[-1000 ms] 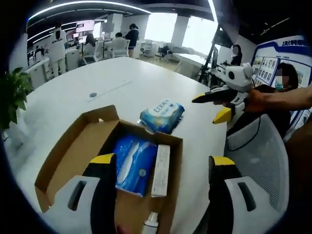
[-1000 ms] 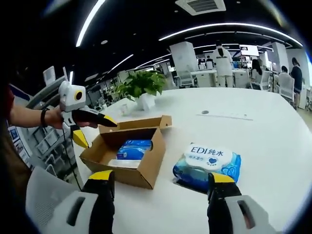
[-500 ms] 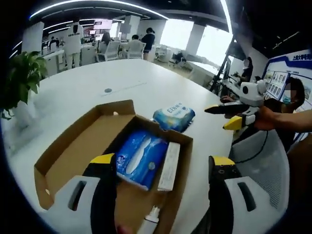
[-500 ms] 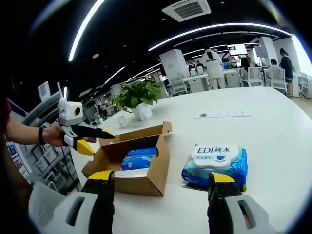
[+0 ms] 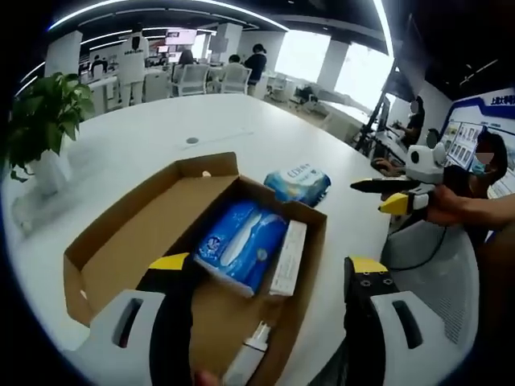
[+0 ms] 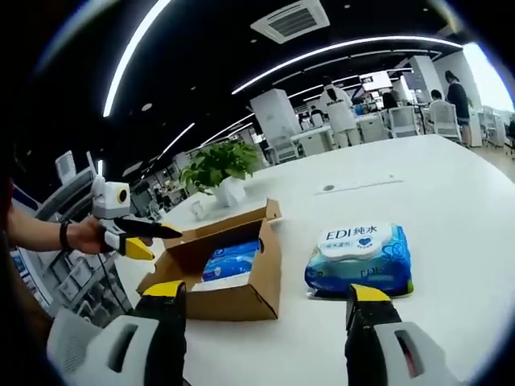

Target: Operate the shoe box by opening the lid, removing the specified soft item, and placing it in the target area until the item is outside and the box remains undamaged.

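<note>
Lying lengthwise inside the open brown cardboard shoe box [image 5: 201, 241]; blue soft tissue pack [image 5: 241, 245] sitting just ahead of the left gripper [image 5: 269, 277], fingers spread; right gripper [image 6: 261, 301] spread too, hovering farther off over the white counter [image 6: 451, 201].

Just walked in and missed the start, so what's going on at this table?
A person holds a two-jaw gripper in each hand over a white table. The cardboard shoe box lies open, lid flap folded back, with a blue soft pack and a white carton inside. A pack of wet wipes already lies on the table beside the box. The left gripper hovers over the box, jaws open; the right gripper is also open, holding nothing.
</note>
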`<state>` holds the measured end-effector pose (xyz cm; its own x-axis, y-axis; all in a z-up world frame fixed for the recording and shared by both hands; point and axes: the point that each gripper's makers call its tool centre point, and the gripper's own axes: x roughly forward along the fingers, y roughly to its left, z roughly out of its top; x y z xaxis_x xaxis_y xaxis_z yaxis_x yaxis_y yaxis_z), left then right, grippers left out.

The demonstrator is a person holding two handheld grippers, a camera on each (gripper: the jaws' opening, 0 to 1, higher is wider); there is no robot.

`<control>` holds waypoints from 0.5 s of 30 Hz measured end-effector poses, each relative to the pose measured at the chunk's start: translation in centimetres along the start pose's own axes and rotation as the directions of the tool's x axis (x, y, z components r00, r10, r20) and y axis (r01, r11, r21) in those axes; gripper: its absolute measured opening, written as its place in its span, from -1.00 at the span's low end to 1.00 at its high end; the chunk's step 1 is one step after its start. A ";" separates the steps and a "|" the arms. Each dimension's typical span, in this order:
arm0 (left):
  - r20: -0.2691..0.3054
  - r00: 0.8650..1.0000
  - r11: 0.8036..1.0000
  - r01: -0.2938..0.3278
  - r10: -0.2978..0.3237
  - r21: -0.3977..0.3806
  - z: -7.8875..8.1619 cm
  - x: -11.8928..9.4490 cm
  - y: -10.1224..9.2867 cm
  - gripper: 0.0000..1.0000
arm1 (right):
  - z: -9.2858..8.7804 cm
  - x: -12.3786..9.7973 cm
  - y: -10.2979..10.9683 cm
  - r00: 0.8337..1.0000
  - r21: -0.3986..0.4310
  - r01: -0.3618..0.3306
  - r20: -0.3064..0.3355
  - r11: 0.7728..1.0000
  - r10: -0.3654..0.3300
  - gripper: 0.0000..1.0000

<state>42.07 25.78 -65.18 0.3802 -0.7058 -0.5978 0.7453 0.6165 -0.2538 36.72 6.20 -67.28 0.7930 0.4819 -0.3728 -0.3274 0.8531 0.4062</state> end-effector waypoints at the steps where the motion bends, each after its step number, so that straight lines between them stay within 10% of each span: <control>1: 0.001 1.000 1.000 -0.001 0.001 -0.004 -0.1 -0.2 0.3 0.53 | -0.3 0.0 0.2 1.000 -0.002 0.000 -0.004 1.000 0.000 0.61; 15: -0.013 1.000 1.000 -0.004 0.004 0.004 -0.7 -0.3 -0.3 0.53 | -1.7 -0.1 1.1 0.999 -0.019 -0.019 -0.038 1.000 0.018 0.62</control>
<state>41.31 26.06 -65.47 0.3763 -0.6985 -0.6087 0.7459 0.6181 -0.2481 35.42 7.48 -68.21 0.7668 0.5046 -0.3968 -0.3520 0.8474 0.3974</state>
